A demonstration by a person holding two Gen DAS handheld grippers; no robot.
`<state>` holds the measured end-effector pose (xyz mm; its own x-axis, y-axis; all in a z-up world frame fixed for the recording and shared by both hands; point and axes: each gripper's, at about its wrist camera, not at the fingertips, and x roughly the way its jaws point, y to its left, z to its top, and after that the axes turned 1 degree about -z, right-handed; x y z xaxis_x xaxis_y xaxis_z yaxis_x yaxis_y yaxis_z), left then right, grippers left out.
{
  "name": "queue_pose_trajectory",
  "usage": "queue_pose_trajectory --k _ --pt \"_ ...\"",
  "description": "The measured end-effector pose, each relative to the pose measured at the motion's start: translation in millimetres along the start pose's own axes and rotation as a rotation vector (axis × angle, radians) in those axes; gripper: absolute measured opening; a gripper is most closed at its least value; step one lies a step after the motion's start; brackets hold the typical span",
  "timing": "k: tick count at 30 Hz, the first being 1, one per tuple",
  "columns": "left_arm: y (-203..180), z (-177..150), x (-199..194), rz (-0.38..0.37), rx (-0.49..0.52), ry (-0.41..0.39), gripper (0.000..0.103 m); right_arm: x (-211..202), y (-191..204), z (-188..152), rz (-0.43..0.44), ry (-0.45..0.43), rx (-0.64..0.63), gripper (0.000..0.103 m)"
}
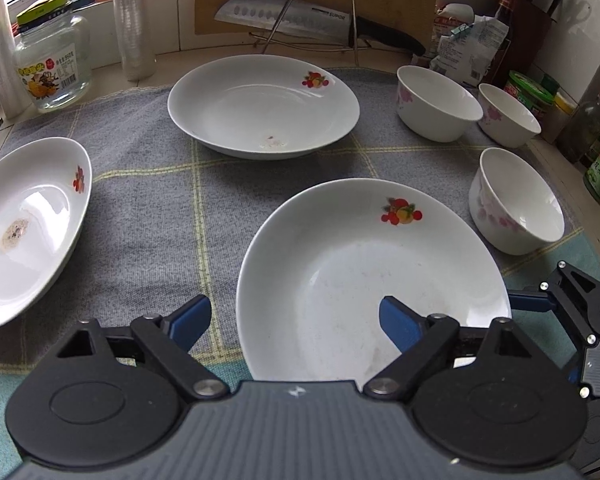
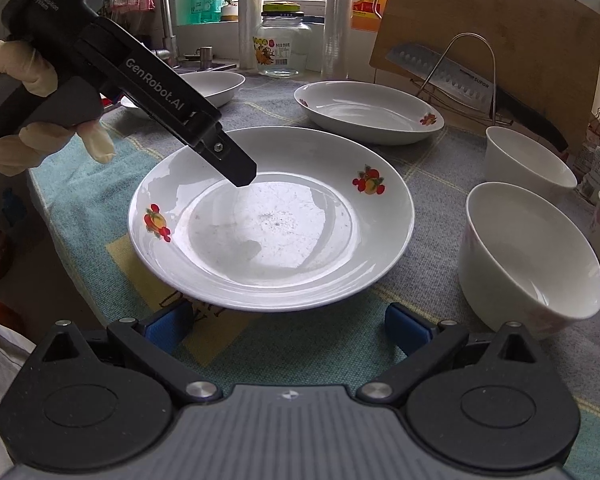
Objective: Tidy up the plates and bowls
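Nothing is stacked yet: three plates and three bowls (image 1: 438,102) lie apart on the cloth (image 1: 140,184), so all sorting remains. Left gripper (image 1: 296,322) tilts steeply down over the near plate (image 2: 272,220), jaws spread astride its rim, gripping nothing. Right gripper (image 2: 288,330) hovers low before the same plate, jaws apart and empty.

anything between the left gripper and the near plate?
Nothing visible. The left gripper is open and straddles the rim of the near plate, one finger over the dish, the other outside over the cloth.
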<state>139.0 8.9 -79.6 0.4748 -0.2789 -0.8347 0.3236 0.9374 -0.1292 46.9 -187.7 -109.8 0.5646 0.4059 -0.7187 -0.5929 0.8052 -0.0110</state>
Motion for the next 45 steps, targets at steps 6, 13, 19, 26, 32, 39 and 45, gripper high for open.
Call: queue_pose_trajectory --k 6,13,19,26,32,39,45 --pt "4.0 8.0 14.3 -0.024 0.019 0.040 0.087 -1.6 0.4 -3.6 0.001 -0.026 0.001 0.103" --pt "3.3 13.6 23.8 -0.043 0.046 0.072 0.087 -1.5 1.2 -5.6 -0.009 -0.060 0.006 0.103" --pt "2.8 19.1 26.6 -0.059 0.081 0.095 0.087 -0.4 1.5 -5.2 -0.002 -0.073 -0.004 0.103" --pt "4.0 28.3 28.7 -0.081 0.123 0.134 0.076 2.3 -1.7 -3.5 0.030 -0.076 -0.035 0.103" --pt "1.3 33.8 32.5 -0.089 0.164 0.169 0.076 4.8 -3.3 -1.5 0.057 -0.077 -0.058 0.103" --pt "-0.5 39.0 34.9 -0.109 0.204 0.194 0.073 7.8 -4.3 2.4 0.077 -0.068 -0.075 0.103" --pt "-0.7 43.9 37.2 -0.119 0.231 0.215 0.068 9.3 -4.6 4.9 0.090 -0.060 -0.086 0.103"
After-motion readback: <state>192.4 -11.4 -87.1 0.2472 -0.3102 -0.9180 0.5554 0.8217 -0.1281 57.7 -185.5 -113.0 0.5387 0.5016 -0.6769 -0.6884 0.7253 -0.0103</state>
